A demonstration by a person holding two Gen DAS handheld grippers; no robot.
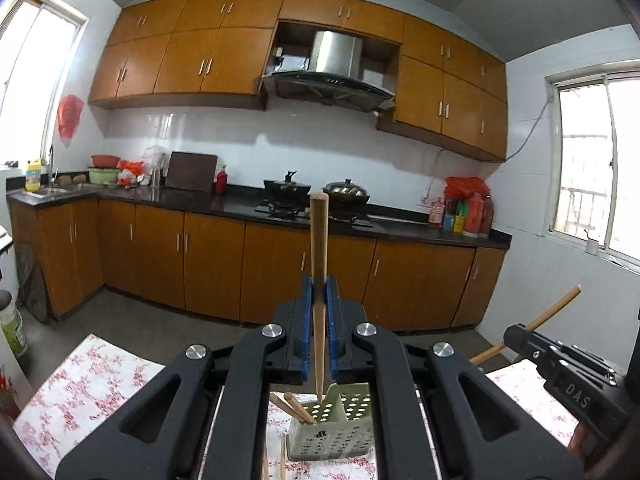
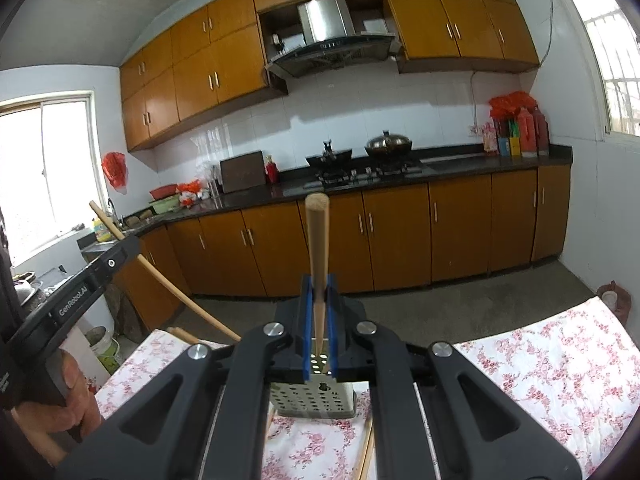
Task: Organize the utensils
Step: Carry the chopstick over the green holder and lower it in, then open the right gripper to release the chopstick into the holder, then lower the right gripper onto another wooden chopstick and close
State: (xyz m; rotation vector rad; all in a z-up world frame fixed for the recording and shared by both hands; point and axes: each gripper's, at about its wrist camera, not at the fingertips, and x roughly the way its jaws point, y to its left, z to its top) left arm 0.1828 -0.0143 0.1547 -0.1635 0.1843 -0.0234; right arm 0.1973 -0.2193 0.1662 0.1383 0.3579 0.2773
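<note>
The left gripper (image 1: 320, 292) is clamped on a wooden chopstick (image 1: 319, 280), which runs up the middle of the left wrist frame with its blunt end high and its thin tip low, just over the green perforated utensil basket (image 1: 344, 436) at the bottom centre. The right gripper (image 2: 319, 292) is likewise closed tight on a second chopstick (image 2: 317, 256), upright in the centre of its frame, tip above the same basket (image 2: 312, 400), which stands on the flowered tablecloth (image 2: 540, 360).

Two chopsticks (image 1: 294, 406) already lean in the basket's left compartment, and loose ones (image 2: 366, 452) lie on the cloth at the bottom of the right wrist frame.

Risks, as I judge them:
- Both tips hang over one small basket, with the grippers close together; lowered together, the sticks or fingers could knock each other
- Each stick is pinched low on its taper, so the heavy end stands high; a bump on the rim or divider could pivot it in the pads
- A tip might catch in a hole of the perforated wall and tip the light basket
- Released too high, a stick may bounce out onto the cloth
</note>
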